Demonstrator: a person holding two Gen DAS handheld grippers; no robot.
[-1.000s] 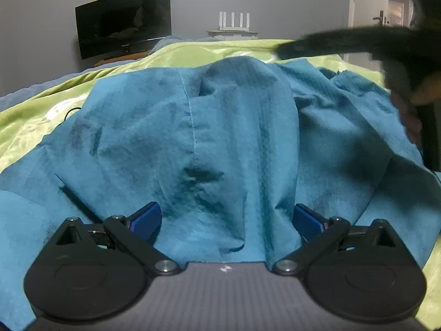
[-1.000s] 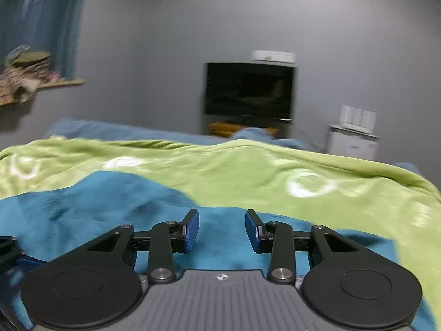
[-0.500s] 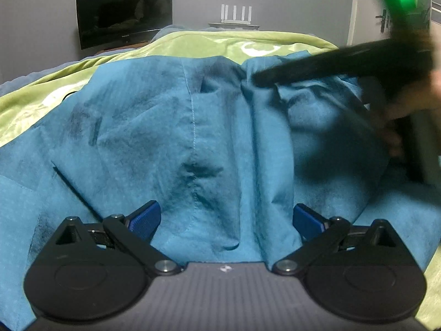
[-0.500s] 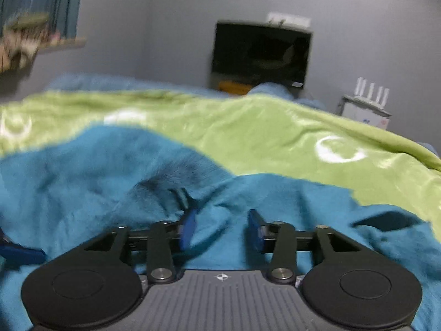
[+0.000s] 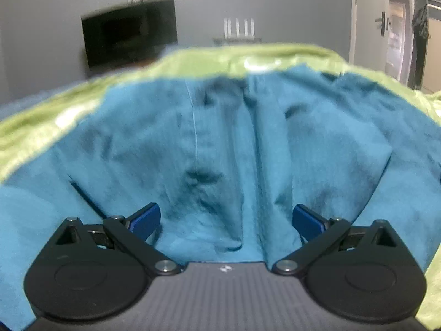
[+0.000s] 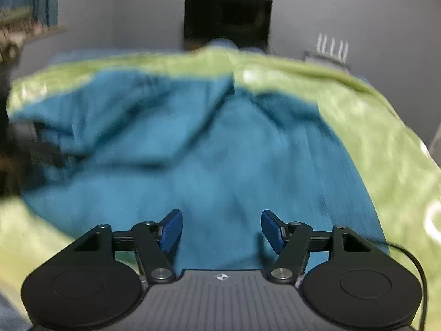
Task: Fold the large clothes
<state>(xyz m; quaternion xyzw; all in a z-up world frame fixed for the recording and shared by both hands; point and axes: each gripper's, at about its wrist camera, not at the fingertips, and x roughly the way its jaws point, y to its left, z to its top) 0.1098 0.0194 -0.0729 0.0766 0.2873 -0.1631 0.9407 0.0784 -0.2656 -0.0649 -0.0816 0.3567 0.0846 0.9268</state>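
Both of my tongs are standing wide apart with nothing pinched between the blue pads. My right gripper [image 6: 220, 229] is the one that has changed: half a second ago its jaws were much narrower and it was reaching across the middle of the garment, where my left camera caught it as a dark bar; now it is gone from that view and is hanging low over the near part of the teal garment [image 6: 209, 165], jaws spread. My left gripper [image 5: 226, 220] is sitting as it did before, open, with a loose ridge of the same cloth [image 5: 220, 149] running up between its fingers but not clamped. The garment is lying rumpled across the middle of the bed, on the green blanket [image 6: 372, 127], which is showing around it along the far edge and both sides. I am judging that the right tong has finished tugging or smoothing and is now pulling back toward a near hem to take a fresh hold, so the folding proper is barely begun. Both views are blurring, so fine creases are hard to read.
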